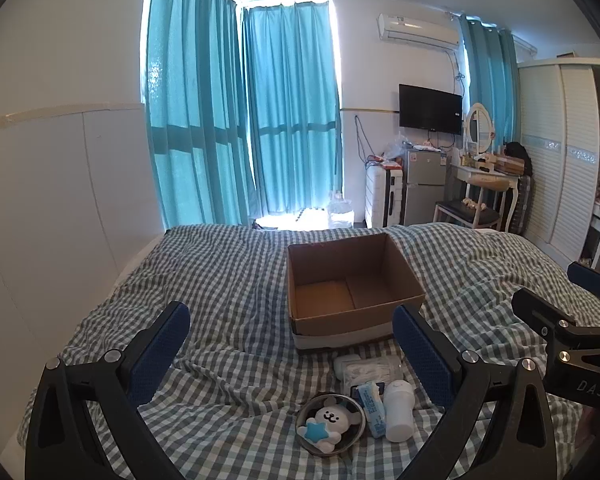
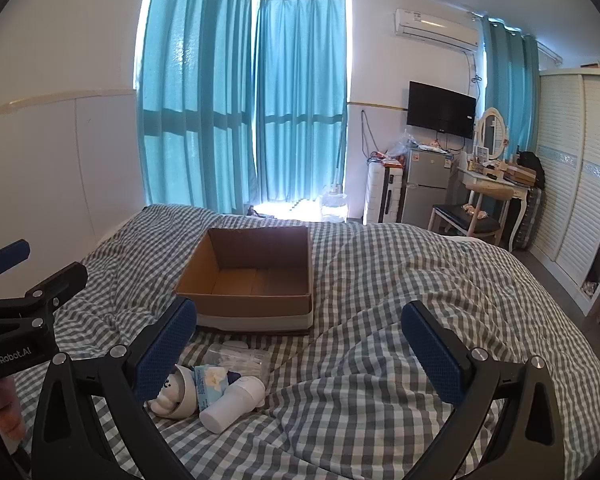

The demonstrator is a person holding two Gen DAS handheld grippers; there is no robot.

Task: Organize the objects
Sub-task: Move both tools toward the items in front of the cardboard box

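An open, empty cardboard box (image 1: 356, 284) stands on the checked bed cover; it also shows in the right wrist view (image 2: 252, 276). In front of it lie a white bear toy with a blue star in a round dish (image 1: 330, 424), a white bottle (image 1: 399, 410), a blue and white tissue pack (image 1: 374, 404) and a clear box of cotton swabs (image 1: 370, 370). The right wrist view shows the bear (image 2: 172, 396), bottle (image 2: 232, 404), tissue pack (image 2: 210, 384) and swab box (image 2: 240, 360). My left gripper (image 1: 292, 356) is open above these items. My right gripper (image 2: 300, 352) is open over bare cover to their right.
The bed cover (image 2: 380, 360) is wrinkled. A white wall panel (image 1: 40, 200) runs along the left. Beyond the bed stand a small fridge (image 1: 424, 184), a dressing table with chair (image 1: 484, 184) and a white wardrobe (image 1: 560, 152). Blue curtains (image 1: 260, 120) cover the windows.
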